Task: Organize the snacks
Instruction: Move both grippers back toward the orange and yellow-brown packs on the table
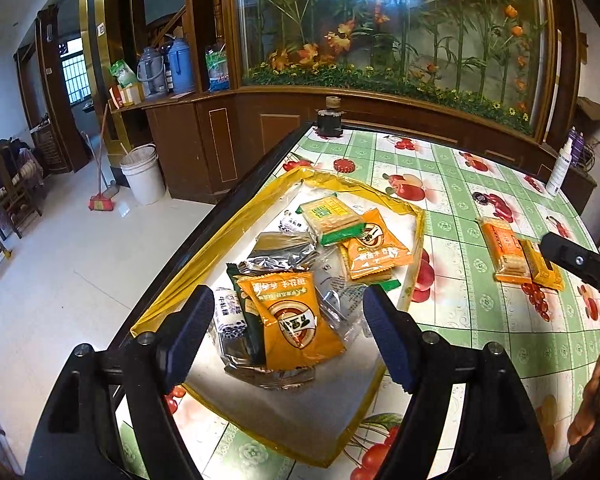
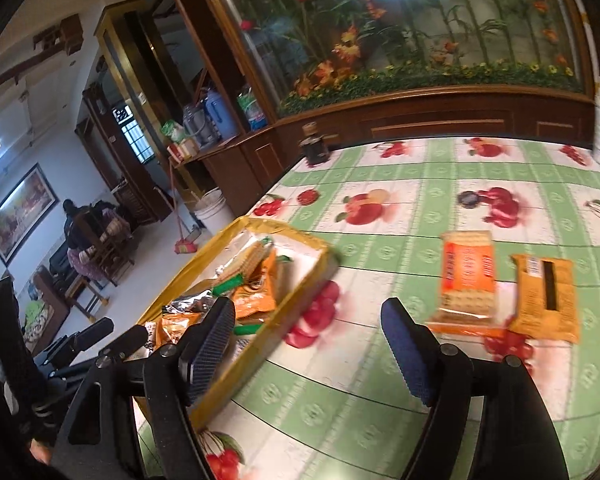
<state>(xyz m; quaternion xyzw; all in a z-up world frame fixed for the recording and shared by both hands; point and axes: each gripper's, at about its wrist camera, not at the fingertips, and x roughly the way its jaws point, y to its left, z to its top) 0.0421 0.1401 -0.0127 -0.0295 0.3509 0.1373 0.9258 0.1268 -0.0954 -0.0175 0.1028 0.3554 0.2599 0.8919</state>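
Note:
A shallow yellow-rimmed tray point(image 1: 172, 292) on the table's left edge holds several snack packs: an orange pack point(image 1: 296, 324), a silver foil pack point(image 1: 280, 252), a green cracker pack point(image 1: 332, 220) and another orange pack point(image 1: 376, 248). My left gripper point(image 1: 288, 332) is open and hovers over the tray's near packs, holding nothing. Two packs lie on the cloth to the right: an orange cracker pack point(image 2: 466, 280) and a yellow-orange pack point(image 2: 546, 300). My right gripper point(image 2: 308, 344) is open and empty above the cloth, between the tray point(image 2: 300, 288) and those two packs.
The table has a green checked fruit-print cloth point(image 1: 480, 184). A dark jar point(image 1: 330, 120) stands at the far corner and a white spray bottle point(image 1: 560, 172) at the far right edge. A wooden cabinet with a flower display stands behind. A white bucket point(image 1: 142, 172) and broom stand on the floor at left.

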